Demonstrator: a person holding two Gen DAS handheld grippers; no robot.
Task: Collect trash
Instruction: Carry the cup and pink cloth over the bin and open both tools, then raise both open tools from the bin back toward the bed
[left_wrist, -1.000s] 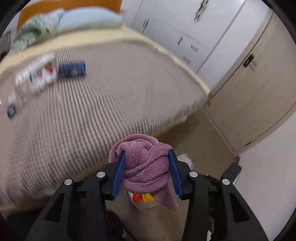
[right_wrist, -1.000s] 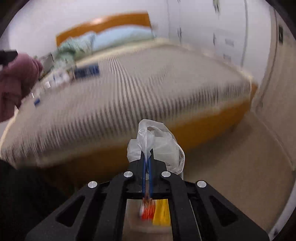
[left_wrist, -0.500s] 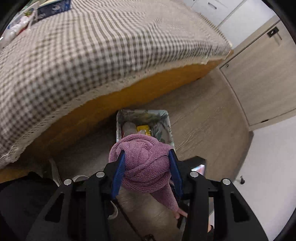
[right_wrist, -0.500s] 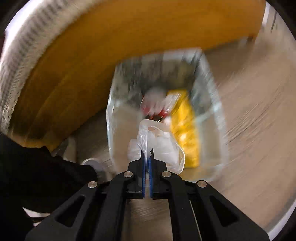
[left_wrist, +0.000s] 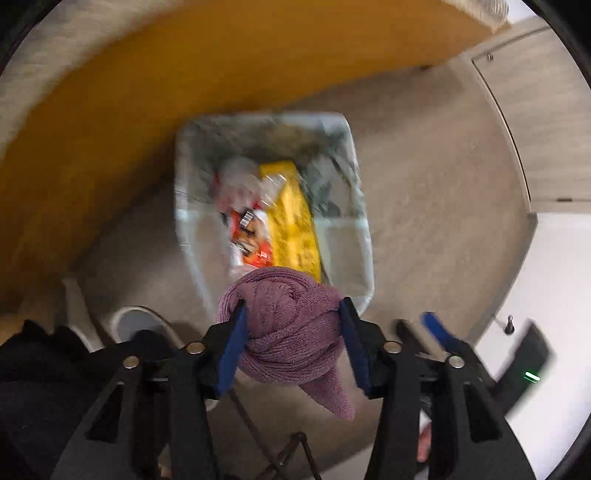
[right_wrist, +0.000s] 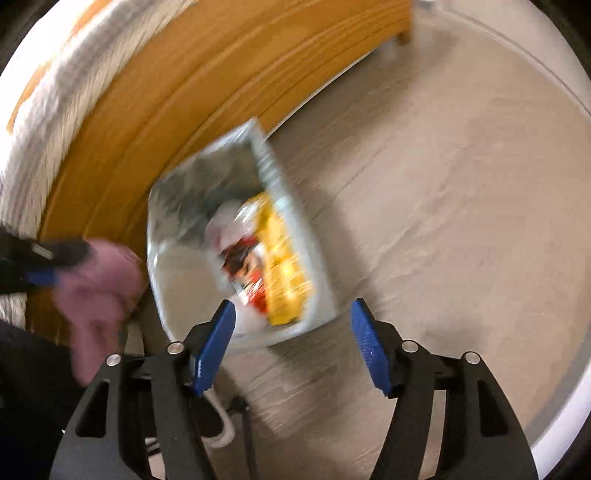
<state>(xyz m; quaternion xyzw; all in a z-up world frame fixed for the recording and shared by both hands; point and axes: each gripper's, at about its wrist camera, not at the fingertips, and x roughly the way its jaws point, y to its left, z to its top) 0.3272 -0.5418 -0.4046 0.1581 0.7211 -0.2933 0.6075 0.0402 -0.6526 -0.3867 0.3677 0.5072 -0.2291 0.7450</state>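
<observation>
Left tongs (left_wrist: 291, 343): opening, purple cloth (left_wrist: 286, 332) between the pads, just short of bin's near rim.
Bin (left_wrist: 364, 236): ahead and below, long axis running away.
Right tongs (right_wrist: 291, 343): opening, empty, over bin's near end.

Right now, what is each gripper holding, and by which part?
Left gripper, opening: knotted purple knit cloth between its pads, by the knot's sides. Right gripper, opening: nothing.

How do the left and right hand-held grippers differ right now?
The left hand-held gripper has a purple cloth bundle between its opening jaws; the right hand-held gripper is empty, jaws opening. The left's pads touch cloth; the right's touch nothing. Both point down over the bag-lined trash bin.
</observation>
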